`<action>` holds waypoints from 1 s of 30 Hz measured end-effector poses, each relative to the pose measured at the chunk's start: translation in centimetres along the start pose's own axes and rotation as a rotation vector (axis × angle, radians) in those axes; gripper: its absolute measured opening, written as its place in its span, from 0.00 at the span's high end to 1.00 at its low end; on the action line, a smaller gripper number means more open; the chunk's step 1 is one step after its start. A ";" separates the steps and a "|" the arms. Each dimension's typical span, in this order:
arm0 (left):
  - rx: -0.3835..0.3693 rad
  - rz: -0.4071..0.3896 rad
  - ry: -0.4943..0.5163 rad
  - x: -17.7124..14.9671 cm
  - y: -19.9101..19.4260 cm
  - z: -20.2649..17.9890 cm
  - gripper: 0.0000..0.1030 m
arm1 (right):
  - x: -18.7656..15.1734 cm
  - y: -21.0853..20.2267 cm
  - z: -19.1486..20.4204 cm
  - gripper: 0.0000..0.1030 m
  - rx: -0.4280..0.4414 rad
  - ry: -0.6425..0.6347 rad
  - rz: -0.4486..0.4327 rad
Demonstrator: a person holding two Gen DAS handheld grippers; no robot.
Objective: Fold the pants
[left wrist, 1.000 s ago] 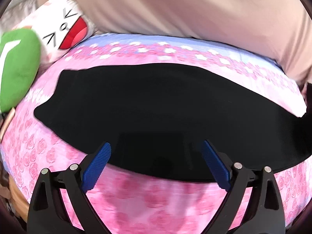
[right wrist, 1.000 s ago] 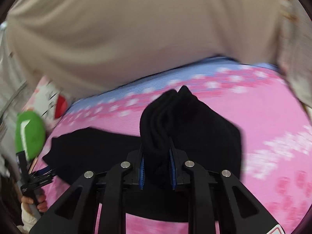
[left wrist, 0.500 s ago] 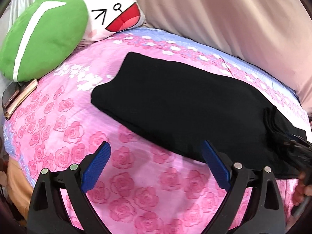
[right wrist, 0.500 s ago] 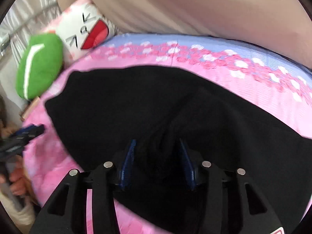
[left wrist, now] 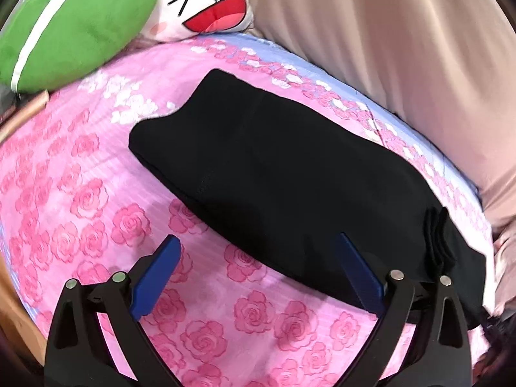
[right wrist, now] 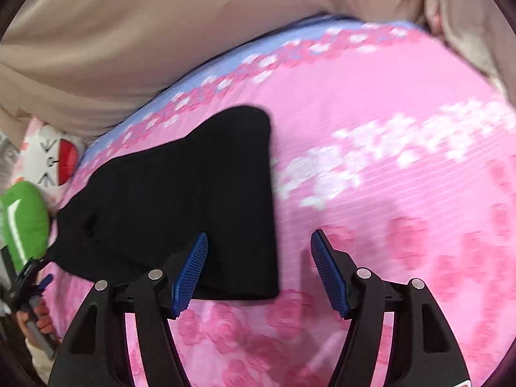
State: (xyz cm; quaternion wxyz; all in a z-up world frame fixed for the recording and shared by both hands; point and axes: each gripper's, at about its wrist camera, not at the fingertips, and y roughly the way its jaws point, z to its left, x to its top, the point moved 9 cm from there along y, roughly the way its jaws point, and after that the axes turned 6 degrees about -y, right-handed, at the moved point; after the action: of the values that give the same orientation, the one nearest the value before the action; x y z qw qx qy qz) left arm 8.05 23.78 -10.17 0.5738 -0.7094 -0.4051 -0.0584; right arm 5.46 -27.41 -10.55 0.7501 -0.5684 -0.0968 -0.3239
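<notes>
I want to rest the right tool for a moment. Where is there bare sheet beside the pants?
Bare pink sheet lies right of the black pants, out to the beige curtain. There is also a patch between the pants and the left tool. It is crowded far left, by the green cushion and cartoon pillow.

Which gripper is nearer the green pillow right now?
Left. The left gripper hovers open near the pants' end toward the green pillow; the right gripper, open, is over their far end.
</notes>
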 end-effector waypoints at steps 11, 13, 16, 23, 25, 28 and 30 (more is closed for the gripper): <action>0.064 -0.008 -0.037 0.4 -1.9 1.1 0.08 | 1.0 -1.7 2.9 0.82 0.000 -0.067 -0.059; 0.072 -0.018 -0.039 0.6 -2.4 1.4 0.08 | 1.5 -3.9 2.0 0.84 -0.049 -0.094 -0.086; 0.086 -0.026 -0.037 0.7 -2.9 2.1 0.08 | 1.5 -6.2 0.0 0.85 -0.078 -0.107 -0.084; 0.040 0.045 -0.082 -0.5 -0.8 2.1 0.08 | -0.6 -6.2 -7.3 0.82 -0.212 -0.002 -0.051; -0.002 0.085 -0.109 -0.9 0.2 1.6 0.08 | -1.6 -5.2 -8.3 0.72 -0.207 0.040 -0.018; -0.049 0.114 -0.164 -0.8 1.8 1.2 0.07 | -1.1 -7.5 -7.6 0.64 -0.311 -0.018 -0.112; -0.038 0.074 -0.179 0.0 2.2 1.1 0.08 | -0.2 -9.5 -6.6 0.46 -0.395 -0.083 -0.182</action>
State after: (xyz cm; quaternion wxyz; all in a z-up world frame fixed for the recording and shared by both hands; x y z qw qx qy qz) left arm 9.10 24.73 -12.24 0.5236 -0.7370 -0.4271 0.0189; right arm -1.80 -34.73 -5.33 0.5871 -0.7060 -0.1130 -0.3795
